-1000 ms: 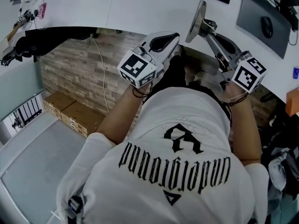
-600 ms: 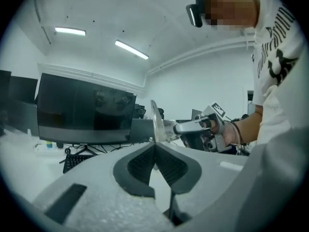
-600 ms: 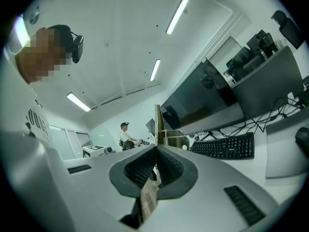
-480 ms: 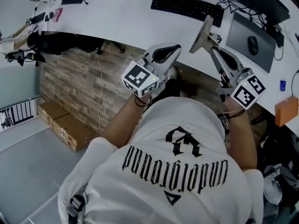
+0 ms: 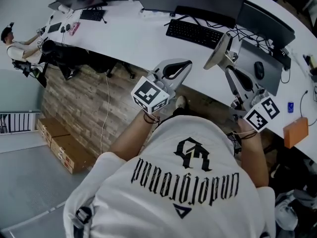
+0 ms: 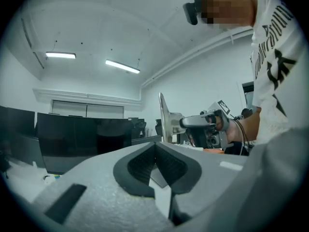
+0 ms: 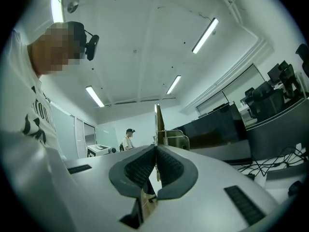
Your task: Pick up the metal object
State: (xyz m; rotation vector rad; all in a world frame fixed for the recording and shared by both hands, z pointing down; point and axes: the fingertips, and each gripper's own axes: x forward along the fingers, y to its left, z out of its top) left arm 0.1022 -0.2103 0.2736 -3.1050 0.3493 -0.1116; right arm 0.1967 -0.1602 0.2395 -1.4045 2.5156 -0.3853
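Note:
The metal object (image 5: 219, 51) is a flat shiny plate with a spring clip, held up in the air above the edge of the white desk (image 5: 133, 26). My right gripper (image 5: 227, 66) is shut on its lower end. In the right gripper view the plate (image 7: 157, 122) stands edge-on, rising from between the closed pads (image 7: 145, 167). My left gripper (image 5: 185, 63) is raised beside it, shut and empty. Its view looks across at the plate (image 6: 165, 122) and the right gripper (image 6: 205, 123); its own jaws (image 6: 155, 146) meet with nothing between them.
The curved desk carries a black keyboard (image 5: 193, 32), dark monitors (image 5: 193, 1) and a mouse (image 5: 259, 70) on a grey mat. An orange box (image 5: 295, 133) sits at the right. Cardboard boxes (image 5: 59, 143) lie on the floor at left. Another person (image 5: 20, 51) sits far left.
The head view has tilted, so more of the desk, keyboard and monitors shows. Both grippers stay raised, the right one still gripping the metal plate, drifted slightly right and down in the picture.

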